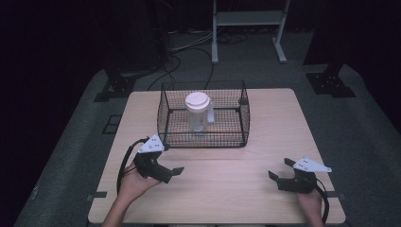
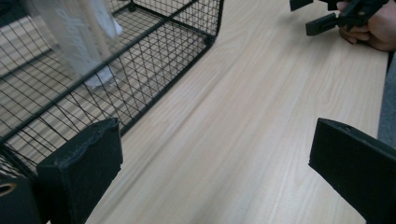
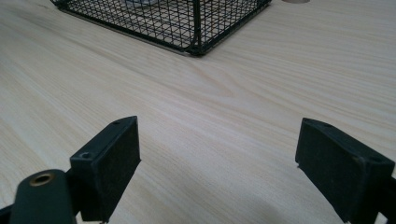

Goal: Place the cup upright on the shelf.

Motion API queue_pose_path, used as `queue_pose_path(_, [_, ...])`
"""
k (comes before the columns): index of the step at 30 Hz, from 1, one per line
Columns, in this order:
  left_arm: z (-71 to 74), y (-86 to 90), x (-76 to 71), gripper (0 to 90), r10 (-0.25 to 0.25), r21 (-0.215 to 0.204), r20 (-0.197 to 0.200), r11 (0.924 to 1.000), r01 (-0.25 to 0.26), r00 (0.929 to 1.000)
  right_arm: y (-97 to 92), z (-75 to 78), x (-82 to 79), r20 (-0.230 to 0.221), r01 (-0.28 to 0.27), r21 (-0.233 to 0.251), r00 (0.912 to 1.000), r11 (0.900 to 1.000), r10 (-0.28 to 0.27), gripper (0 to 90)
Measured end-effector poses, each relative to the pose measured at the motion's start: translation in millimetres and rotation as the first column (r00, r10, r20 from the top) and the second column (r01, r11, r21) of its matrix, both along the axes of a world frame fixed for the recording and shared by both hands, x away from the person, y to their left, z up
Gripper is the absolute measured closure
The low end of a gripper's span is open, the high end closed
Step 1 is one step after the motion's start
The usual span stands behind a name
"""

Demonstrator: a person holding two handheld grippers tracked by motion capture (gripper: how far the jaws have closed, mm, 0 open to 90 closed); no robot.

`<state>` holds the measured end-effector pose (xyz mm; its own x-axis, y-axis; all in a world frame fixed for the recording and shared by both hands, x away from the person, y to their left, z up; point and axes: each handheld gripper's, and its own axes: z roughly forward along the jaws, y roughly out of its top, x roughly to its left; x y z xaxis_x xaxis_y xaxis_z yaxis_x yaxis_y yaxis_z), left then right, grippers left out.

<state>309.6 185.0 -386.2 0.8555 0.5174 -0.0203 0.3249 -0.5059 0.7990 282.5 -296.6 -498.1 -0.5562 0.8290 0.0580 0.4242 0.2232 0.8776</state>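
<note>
Dark flooring and black drapes surround a pale wooden table (image 1: 265, 142) that fills the middle of the high view, with a white metal stand (image 1: 248, 23) at the upper centre of the frame and black cables (image 1: 189, 56) trailing across the floor behind the table.

At the centre of the table stands a black wire-mesh basket (image 1: 176, 119), square and open at the top. Inside it, toward its left half, a clear plastic pitcher with a white round lid (image 1: 198, 111) stands upright on the basket floor, its handle turned to the right. In the left gripper view the same pitcher (image 2: 79, 42) appears blurred through the mesh (image 2: 182, 56) at the upper left, and in the right gripper view a corner of the basket (image 3: 196, 28) sits at the top centre.

At the lower left of the high view, a hand (image 1: 134, 183) holds the left gripper (image 1: 174, 172) just in front of the basket's near left corner, its jaws pointing right. Its own view shows the two black jaws spread wide with bare table between them, holding nothing. At the lower right, another hand (image 1: 309, 202) holds the right gripper (image 1: 280, 169) well apart from the basket, jaws pointing left toward the table's middle. Its jaws are likewise spread wide over bare wood, with nothing between them. That gripper (image 2: 322, 16) also appears at the upper right of the left gripper view.
</note>
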Motion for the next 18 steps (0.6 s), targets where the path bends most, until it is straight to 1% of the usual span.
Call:
queue_pose_path(3, [-3.2,1.9,-1.4,1.8,0.004,0.006,-0.003,1.0,-0.004,1.0,0.1,0.0,-0.1,0.0,0.002,0.0,1.0,1.0,-0.002,12.9])
queue_pose_path(5, [-4.9,3.7,-2.1,1.8,0.007,0.001,-0.004,1.0,-0.007,1.0,0.0,0.0,-0.1,0.001,0.001,0.0,1.0,1.0,-0.001,12.9])
queue_pose_path(6, [-6.2,4.6,-2.2,1.8,0.009,-0.007,-0.009,0.9999,-0.009,0.9999,0.1,0.0,-0.2,0.001,0.002,0.001,1.0,1.0,-0.002,12.9])
queue_pose_path(10, [-12.3,6.8,-3.3,1.8,0.014,-0.014,-0.021,0.9998,-0.015,0.9997,-0.2,-0.1,0.1,0.001,0.002,0.003,1.0,1.0,-0.002,12.9])
queue_pose_path(16, [-19.7,8.1,-6.9,1.8,0.021,-0.01,-0.017,0.9997,-0.022,0.9996,0.0,-0.1,-0.1,0.002,0.003,0.001,1.0,1.0,-0.003,12.9])
queue_pose_path(18, [-22.6,10.3,-7.0,1.8,0.024,-0.023,-0.023,0.9994,-0.025,0.9994,0.1,-0.1,-0.2,0.002,0.004,0.0,1.0,1.0,-0.004,12.9])
